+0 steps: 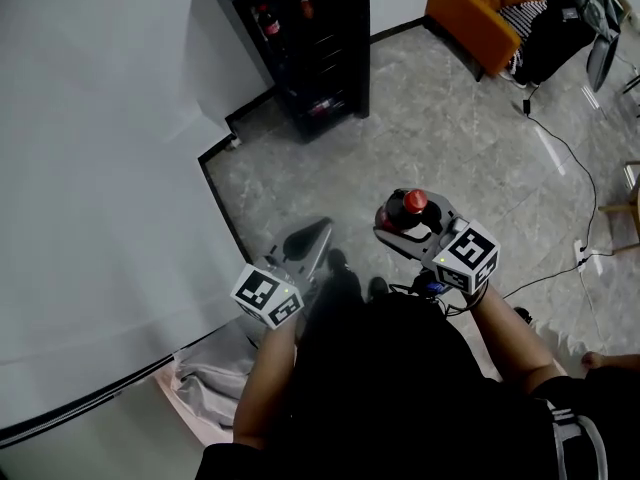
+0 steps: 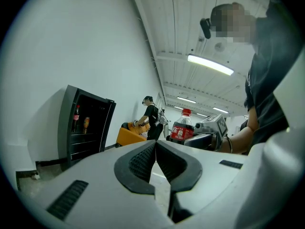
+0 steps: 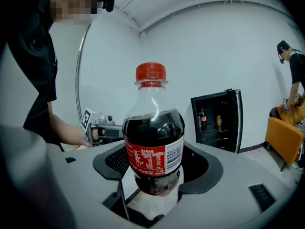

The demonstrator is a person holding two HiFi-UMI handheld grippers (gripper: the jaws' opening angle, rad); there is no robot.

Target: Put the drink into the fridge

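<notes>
The right gripper (image 3: 155,171) grips an upright, red-capped cola bottle (image 3: 153,132) by its lower body, between both jaws. The left gripper (image 2: 156,146), off to its left, has its jaws pressed together on nothing. The black fridge (image 3: 218,120) stands well ahead of the bottle, to the right.

White wall (image 1: 100,118), grey marble flr (image 1: 450,138), orange sofa (image 1: 467,13)

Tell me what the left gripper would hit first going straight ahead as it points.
Nothing close: the left gripper, jaws shut, aims just past the cola bottle, toward the far orange sofa. Depth is unclear.
</notes>
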